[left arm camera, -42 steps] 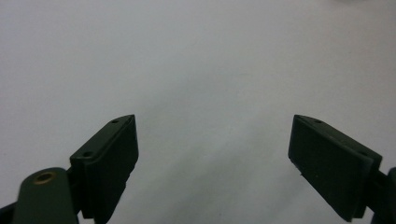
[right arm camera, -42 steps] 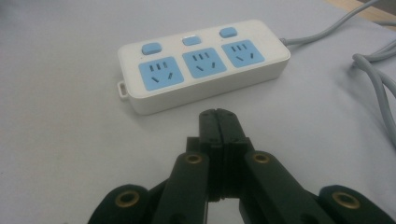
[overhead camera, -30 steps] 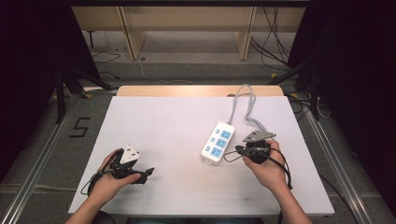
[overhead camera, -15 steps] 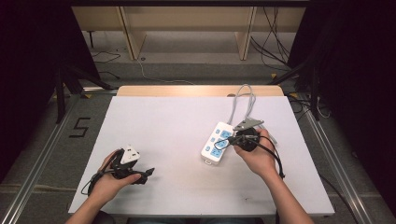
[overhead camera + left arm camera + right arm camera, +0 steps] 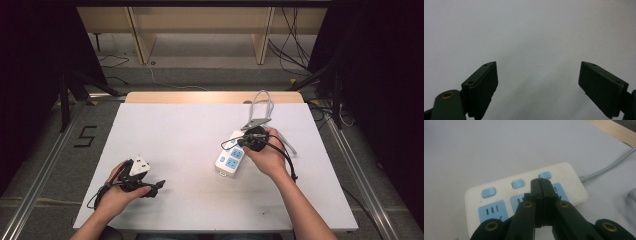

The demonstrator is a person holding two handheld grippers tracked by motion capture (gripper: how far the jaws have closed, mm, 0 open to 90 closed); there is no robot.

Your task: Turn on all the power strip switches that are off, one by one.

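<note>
A white power strip (image 5: 231, 156) with blue sockets and blue switch buttons lies right of the table's middle, its grey cable (image 5: 262, 102) looping toward the far edge. My right gripper (image 5: 243, 142) hovers over the strip's far end. In the right gripper view the strip (image 5: 499, 200) shows three blue buttons, and the right gripper (image 5: 541, 182) is shut, its tips just over the strip beside the end button (image 5: 545, 175). My left gripper (image 5: 159, 184) rests near the front left of the table. The left gripper view shows it (image 5: 537, 75) open over bare white tabletop.
The white table (image 5: 185, 130) has a wooden strip along its far edge (image 5: 210, 97). A wooden shelf frame (image 5: 200, 35) and loose cables lie on the floor beyond. A metal rail (image 5: 350, 165) runs along the table's right side.
My right gripper has moved forward and left, from beside the strip's near end to over its far end. The left gripper has stayed put.
</note>
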